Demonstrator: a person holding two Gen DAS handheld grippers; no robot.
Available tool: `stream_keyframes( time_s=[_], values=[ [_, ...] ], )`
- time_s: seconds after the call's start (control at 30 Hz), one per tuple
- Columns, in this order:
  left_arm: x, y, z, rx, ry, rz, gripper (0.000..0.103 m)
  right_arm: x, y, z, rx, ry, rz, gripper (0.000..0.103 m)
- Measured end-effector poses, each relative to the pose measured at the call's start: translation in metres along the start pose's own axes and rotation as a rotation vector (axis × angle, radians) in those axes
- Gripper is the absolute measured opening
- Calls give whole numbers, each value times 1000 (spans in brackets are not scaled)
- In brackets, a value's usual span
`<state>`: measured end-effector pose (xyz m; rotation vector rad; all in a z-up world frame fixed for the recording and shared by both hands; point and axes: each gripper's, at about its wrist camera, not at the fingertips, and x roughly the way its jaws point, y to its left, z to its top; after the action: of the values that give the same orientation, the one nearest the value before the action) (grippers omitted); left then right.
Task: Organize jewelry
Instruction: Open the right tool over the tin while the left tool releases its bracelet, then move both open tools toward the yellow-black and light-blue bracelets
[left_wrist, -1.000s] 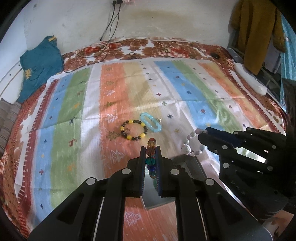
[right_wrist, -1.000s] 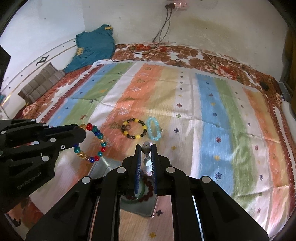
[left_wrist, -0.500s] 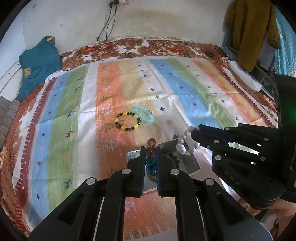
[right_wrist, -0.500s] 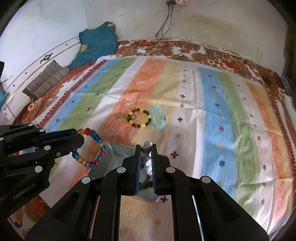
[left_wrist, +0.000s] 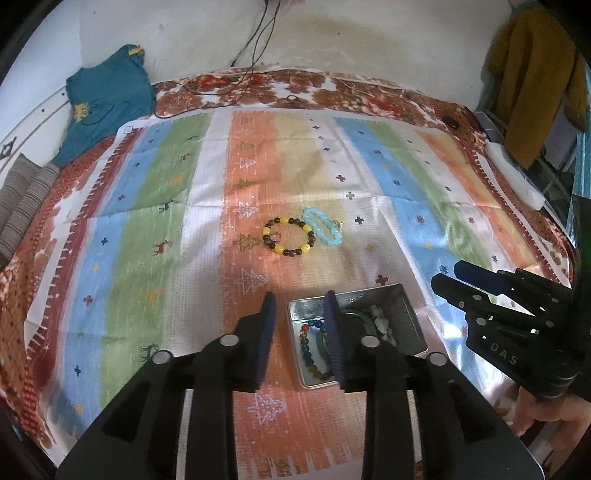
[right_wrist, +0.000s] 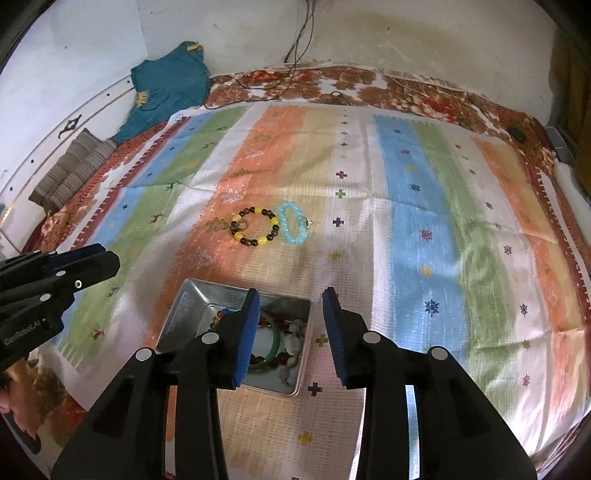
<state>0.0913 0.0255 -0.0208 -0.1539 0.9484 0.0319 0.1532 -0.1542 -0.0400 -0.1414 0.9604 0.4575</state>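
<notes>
A small metal tin sits on the striped cloth, holding a multicoloured bead bracelet, a white bead bracelet and a green bangle. My left gripper hovers just above the tin's left side, its jaws opening with nothing between them. My right gripper hangs over the tin's right edge, jaws also opening and empty. Farther up the cloth lie a yellow-and-dark bead bracelet and a light blue bracelet, side by side.
The striped cloth covers a bed with a brown floral sheet. A teal garment and striped cushions lie at the far left. Cables hang from the wall. A mustard garment hangs at the right.
Both grippers have let go: the multicoloured bracelet left my left gripper and the white bracelet left my right one. Both now lie in the tin, and both pairs of jaws have parted.
</notes>
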Motion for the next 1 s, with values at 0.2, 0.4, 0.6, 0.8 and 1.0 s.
stream_keyframes(
  time_s=[0.2, 0.4, 0.6, 0.8, 1.0],
  values=[
    [11, 5, 0, 1, 32, 20, 46, 8, 0, 3, 10, 12, -7, 42],
    [24, 9, 4, -2, 51, 40, 48, 13, 4, 8, 1, 14, -5, 52],
    [37, 11, 11, -6, 64, 59, 56, 23, 4, 17, 0, 16, -36, 57],
    [58, 17, 21, -11, 91, 85, 59, 33, 2, 25, -1, 32, -48, 58],
    [71, 35, 35, -75, 107, 59, 59, 45, 0, 34, 10, 46, -40, 60]
  ],
)
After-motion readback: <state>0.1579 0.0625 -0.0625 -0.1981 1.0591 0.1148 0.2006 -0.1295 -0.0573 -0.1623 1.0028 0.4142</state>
